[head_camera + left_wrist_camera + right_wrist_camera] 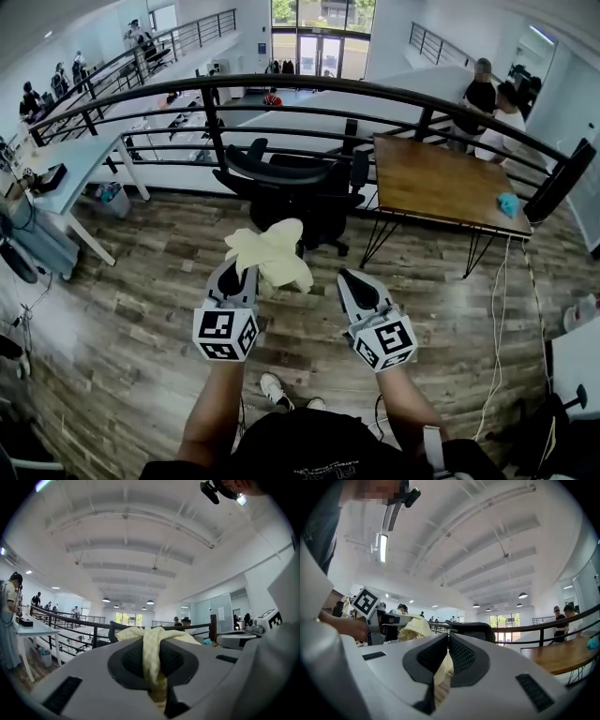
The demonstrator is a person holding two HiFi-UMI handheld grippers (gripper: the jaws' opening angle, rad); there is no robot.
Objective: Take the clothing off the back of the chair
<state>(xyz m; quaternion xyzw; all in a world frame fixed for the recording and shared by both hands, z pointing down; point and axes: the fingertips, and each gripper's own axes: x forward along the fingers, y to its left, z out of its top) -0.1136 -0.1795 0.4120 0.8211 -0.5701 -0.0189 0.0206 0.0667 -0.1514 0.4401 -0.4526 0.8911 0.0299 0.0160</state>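
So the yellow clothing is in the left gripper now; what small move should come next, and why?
Probably carry it clear toward the wooden table: the left gripper is shut on the yellow clothing, which is already off the black chair.

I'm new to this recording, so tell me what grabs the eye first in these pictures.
The pale yellow clothing stands out first, bunched in the shut left tongs and held above the wood floor in front of the person. Behind it a black office chair stands by the curved black railing. To the chair's right is a wooden table with a small blue thing near its far corner.
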